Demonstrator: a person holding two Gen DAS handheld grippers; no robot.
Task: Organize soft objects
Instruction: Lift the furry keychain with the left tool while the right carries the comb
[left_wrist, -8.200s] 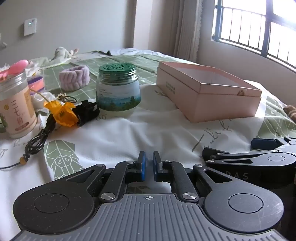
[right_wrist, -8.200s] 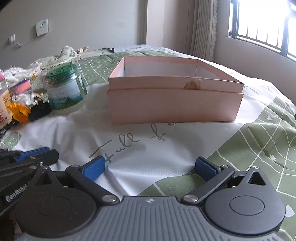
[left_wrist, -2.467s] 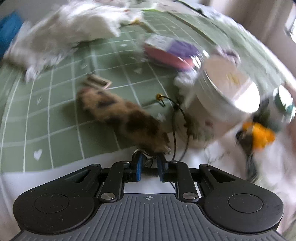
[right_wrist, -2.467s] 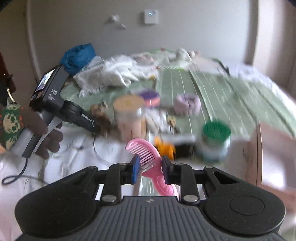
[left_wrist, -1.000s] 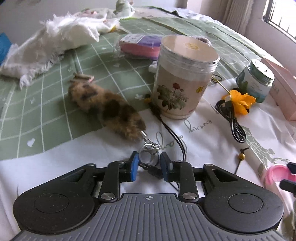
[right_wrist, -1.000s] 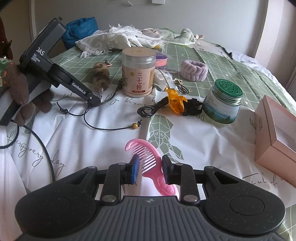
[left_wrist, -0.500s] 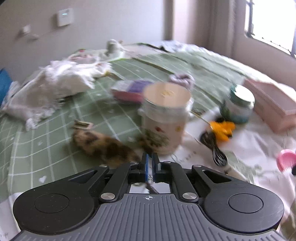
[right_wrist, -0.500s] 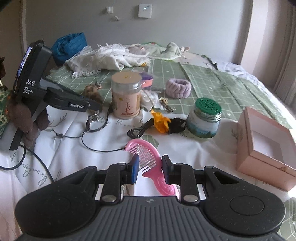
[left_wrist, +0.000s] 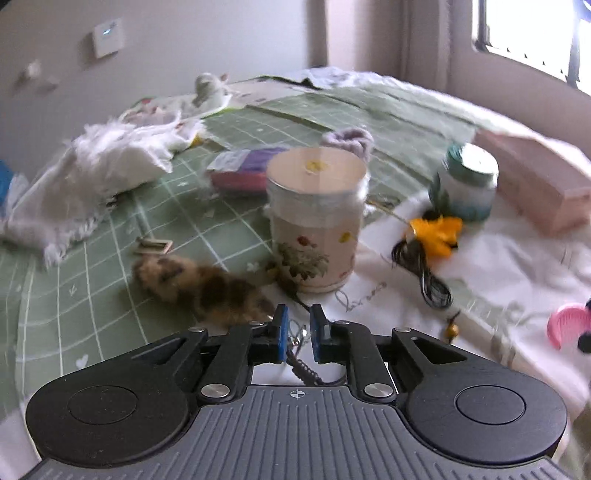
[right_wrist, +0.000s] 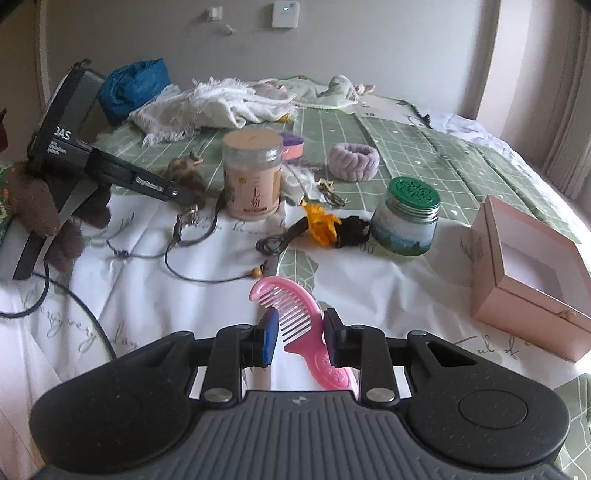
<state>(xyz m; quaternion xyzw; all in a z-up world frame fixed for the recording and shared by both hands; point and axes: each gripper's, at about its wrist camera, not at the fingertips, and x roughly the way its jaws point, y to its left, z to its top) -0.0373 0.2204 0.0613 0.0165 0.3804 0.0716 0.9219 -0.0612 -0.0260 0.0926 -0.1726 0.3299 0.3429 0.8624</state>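
Left hand-held gripper (left_wrist: 298, 332) straddles keyring (left_wrist: 296, 336); right hand-held gripper (right_wrist: 300, 336) holds comb (right_wrist: 295, 314)

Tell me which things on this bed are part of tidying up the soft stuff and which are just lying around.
Part of the job:
furry brown keychain, its ring between the left gripper pads
purple headband
white fringed cloth
pink box, open

Lying about:
pink comb, in the right gripper
tall jar
green-lidded jar
orange flower
black cord

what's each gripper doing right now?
Left gripper: jaws slightly apart around the keyring; grip cannot be told.
Right gripper: closed on the pink comb.
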